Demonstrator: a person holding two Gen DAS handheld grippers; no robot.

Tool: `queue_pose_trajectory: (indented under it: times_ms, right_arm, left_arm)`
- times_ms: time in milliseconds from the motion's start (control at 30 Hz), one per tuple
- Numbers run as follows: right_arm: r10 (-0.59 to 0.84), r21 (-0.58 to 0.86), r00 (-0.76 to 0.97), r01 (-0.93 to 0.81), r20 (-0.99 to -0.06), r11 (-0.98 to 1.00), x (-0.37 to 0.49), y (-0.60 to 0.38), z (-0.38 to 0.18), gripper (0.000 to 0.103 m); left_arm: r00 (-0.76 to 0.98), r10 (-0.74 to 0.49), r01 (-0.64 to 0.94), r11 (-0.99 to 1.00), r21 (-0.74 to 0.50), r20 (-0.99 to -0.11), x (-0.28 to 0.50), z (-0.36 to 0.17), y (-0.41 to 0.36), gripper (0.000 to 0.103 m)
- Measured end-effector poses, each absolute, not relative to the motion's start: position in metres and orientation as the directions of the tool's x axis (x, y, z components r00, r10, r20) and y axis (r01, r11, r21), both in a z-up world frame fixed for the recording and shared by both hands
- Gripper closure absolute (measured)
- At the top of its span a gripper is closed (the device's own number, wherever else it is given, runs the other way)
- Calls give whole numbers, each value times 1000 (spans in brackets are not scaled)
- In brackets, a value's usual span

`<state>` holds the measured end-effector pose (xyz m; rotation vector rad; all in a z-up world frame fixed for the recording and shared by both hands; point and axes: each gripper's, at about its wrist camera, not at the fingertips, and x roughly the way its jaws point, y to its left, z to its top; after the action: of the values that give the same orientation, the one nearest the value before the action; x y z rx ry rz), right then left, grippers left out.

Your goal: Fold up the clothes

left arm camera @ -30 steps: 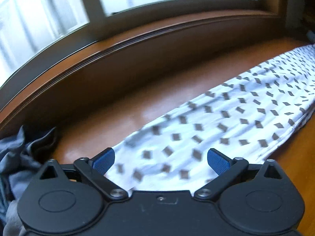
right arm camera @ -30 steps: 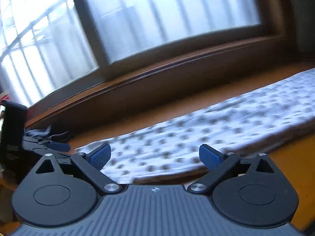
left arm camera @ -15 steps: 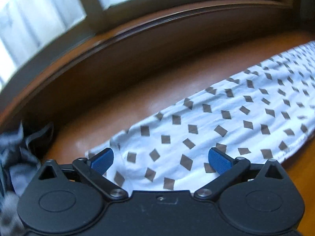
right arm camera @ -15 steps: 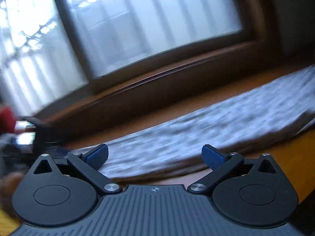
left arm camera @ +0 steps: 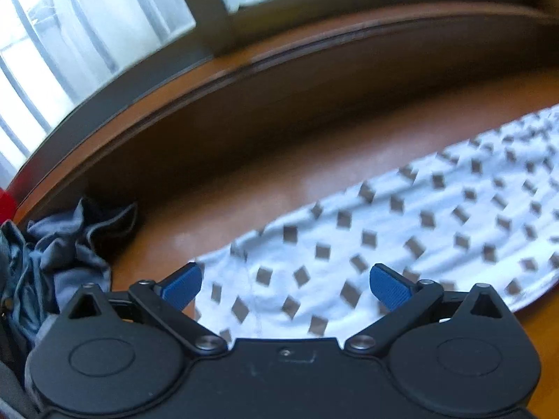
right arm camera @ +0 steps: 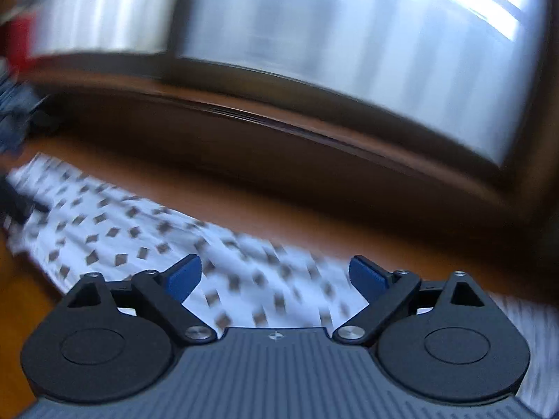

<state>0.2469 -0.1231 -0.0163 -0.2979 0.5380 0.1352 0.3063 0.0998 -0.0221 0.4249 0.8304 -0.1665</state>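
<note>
While the white cloth with dark diamonds [left arm camera: 401,244] lies long and flat on the wooden bench [left arm camera: 279,174] under the window [left arm camera: 87,35], neither tool has it: the left gripper [left arm camera: 284,281] hovers over its near end with jaws wide and nothing pressed between the blue pads, and the right gripper [right arm camera: 276,274] stands over the other stretch of the same cloth [right arm camera: 146,237], jaws also wide, though they have just been closing a little with only air between them. The right view is smeared, so how near that gripper's tips are to the fabric I cannot tell.

Several things could go wrong from here, as I judge it. If the right jaws close while that hand is travelling this fast, they may pinch only the top layer, or drag a ridge into the cloth, and the fold would come out crooked. The cloth looks already doubled along its length, so a shallow grab at either end could peel the layers apart. On the left, the near corner sits just beside one pad; closing off-centre would catch a mere tip, which thin fabric slips out of when lifted. A crumpled grey garment [left arm camera: 66,248] lies near the bench's left end, close enough to be snagged by a wide sweep.
</note>
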Motion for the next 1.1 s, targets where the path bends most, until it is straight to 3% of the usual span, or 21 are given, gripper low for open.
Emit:
queue_pose_trajectory:
  times_ms: [133,200,367,567,767,967,1100]
  right_arm:
    - [188,-215,789,-375,-585,902,279,-150,-14,25]
    - [240,-182,758,-426,-607,886,286,-172,-11,25]
    - [330,-96,675,-511,-660,854,275,-231,-5,24]
    - [225,-240,716,-485,-661,841,198,-297,3,24]
    - [70,-265,791,-286,-608,921,110,-358,-6,24]
    - [70,-315,763,-347,-643,884,86,-351,-34,24]
    - [54,-357,798,-328,-601,875,99,-339,-41,24]
  left_arm:
    - [665,-48,332,913,237,-745,306,-13,85,0]
    - [663,-74,334,920,206,-745,304,-10,74,0]
    - [687,17,206,954,218,-727,278,-11,19,0]
    - [626,15,167,974,152,-780,244,-25,-62,0]
    - [591,-63,315,936,158,-805,233,-29,-129,0]
    - [606,-141,494,838,232,-783,228,-33,-181,0]
    - [600,-173,529,818,225,-781,231,-34,-192,0]
